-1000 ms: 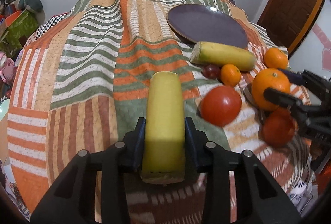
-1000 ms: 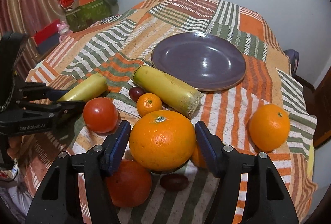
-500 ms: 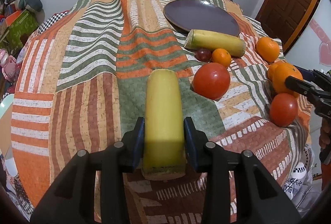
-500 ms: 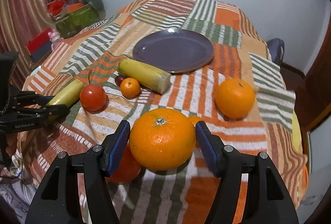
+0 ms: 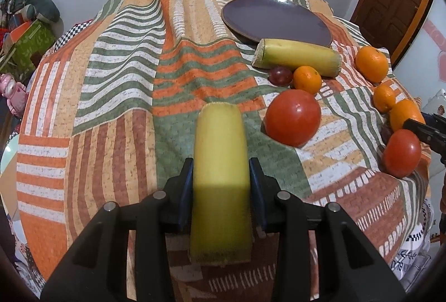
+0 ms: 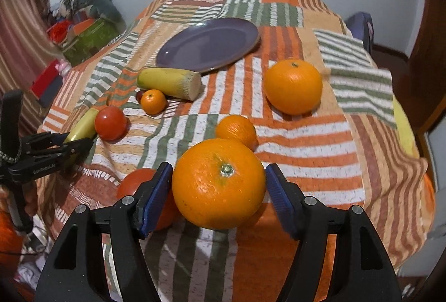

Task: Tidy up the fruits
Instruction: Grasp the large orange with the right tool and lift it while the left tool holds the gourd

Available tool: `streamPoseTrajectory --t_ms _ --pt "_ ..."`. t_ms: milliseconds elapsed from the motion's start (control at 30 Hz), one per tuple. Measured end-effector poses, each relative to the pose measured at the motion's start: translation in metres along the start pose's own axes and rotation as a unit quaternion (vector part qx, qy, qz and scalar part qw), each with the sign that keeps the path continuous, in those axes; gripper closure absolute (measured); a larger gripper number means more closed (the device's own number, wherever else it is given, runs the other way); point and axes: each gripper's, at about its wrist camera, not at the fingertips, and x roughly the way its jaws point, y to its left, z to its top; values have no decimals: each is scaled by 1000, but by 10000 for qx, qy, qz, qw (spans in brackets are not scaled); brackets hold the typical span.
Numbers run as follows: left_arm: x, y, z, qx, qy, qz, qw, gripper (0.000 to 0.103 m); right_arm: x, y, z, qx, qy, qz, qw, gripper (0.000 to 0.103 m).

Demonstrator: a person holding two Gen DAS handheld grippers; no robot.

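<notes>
My left gripper (image 5: 221, 185) is shut on a yellow banana piece (image 5: 220, 162) and holds it above the near part of the striped cloth. My right gripper (image 6: 218, 183) is shut on a large orange (image 6: 218, 183) and holds it above the cloth's near edge. A purple plate (image 6: 207, 44) lies empty at the far side; it also shows in the left wrist view (image 5: 276, 19). A second banana piece (image 6: 170, 82), a small orange (image 6: 152, 101), a dark grape (image 5: 280, 75) and a tomato (image 6: 110, 122) lie before the plate.
Another large orange (image 6: 292, 86) lies right of the plate, a small orange (image 6: 235, 130) nearer me, and a second tomato (image 6: 145, 190) under my right gripper's left finger. The cloth (image 5: 120, 73) drops off at its edges. Boxes and toys (image 6: 83, 31) stand at the left.
Both grippers have drawn back and risen from the fruit cluster with the banana piece and the orange still held. The fruits on the cloth have not moved.
</notes>
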Motion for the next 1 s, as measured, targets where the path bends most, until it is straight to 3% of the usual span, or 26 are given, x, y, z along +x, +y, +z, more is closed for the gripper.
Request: streamPoseTrajectory --t_ms 433,1000 --pt "-21 -2 13 60 -317 46 9995 66 -17 9 22 -203 -461 -39 9987 39" --pt "-55 -17 75 171 -1013 -81 9947 66 -22 21 80 -531 -1191 -66 9914 39"
